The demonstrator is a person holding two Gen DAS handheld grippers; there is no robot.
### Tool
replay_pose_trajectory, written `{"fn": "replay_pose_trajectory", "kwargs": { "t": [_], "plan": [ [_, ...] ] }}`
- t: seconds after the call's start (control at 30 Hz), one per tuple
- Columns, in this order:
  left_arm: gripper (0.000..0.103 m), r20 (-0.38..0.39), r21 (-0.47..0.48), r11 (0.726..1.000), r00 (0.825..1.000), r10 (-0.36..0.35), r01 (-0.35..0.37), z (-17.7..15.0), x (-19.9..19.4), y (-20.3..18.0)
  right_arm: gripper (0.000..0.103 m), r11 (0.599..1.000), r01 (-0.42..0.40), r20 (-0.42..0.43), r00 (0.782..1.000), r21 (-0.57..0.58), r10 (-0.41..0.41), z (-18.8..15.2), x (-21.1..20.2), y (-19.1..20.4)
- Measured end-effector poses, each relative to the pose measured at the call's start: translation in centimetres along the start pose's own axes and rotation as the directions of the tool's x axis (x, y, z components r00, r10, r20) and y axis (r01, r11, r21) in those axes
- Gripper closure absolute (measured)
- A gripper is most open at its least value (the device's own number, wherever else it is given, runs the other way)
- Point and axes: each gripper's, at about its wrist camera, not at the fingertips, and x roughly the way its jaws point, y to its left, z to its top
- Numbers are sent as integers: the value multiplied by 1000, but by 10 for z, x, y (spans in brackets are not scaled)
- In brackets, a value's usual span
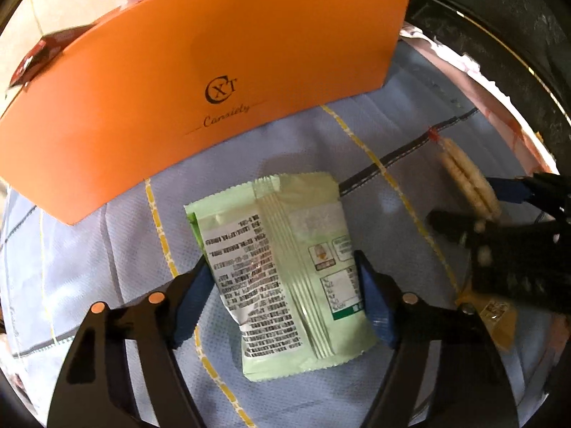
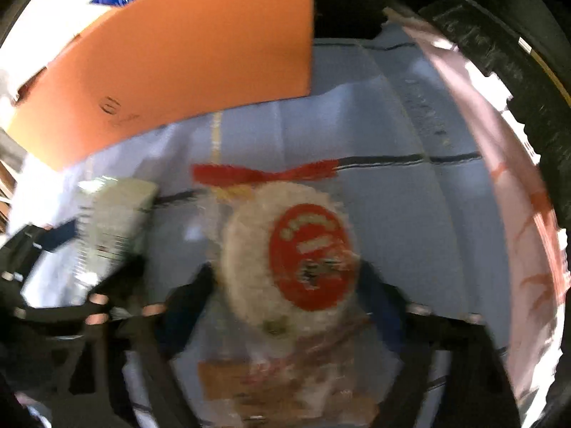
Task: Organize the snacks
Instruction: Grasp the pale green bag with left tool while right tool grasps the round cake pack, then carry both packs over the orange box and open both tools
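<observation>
Slippage risk: left gripper (image 1: 282, 278) jaws pinch the green packet (image 1: 282, 274) and right gripper (image 2: 285, 285) jaws pinch the rice-cracker pack (image 2: 289, 249), both by smooth film edges.

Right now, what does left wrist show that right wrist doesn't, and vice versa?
Left wrist only: the green packet's printed back, sharp, with the left gripper's blue pads at both its edges; the box logo is readable; the cracker pack appears edge-on.

Right wrist only: the cracker pack's round face with its red label, between the right gripper's fingers, and its red seal strip. The picture is blurred.

Both: the orange box, the blue cloth, both snacks, and the other gripper at the picture's edge.
</observation>
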Motion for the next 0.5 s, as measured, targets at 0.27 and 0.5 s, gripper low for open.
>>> {"fn": "replay_pose_trajectory", "kwargs": {
  "t": [0.27, 0.5],
  "plan": [
    [35, 1, -34, 999, 1000, 3, -3, -1, -2, -4, 79, 999, 37, 64, 997, 25, -39, -3, -19, -18],
    [49, 39, -115, 993, 999, -35, 39, -7, -17, 12, 87, 997, -6, 116, 993, 79, -3, -2, -38, -28]
  ]
}}
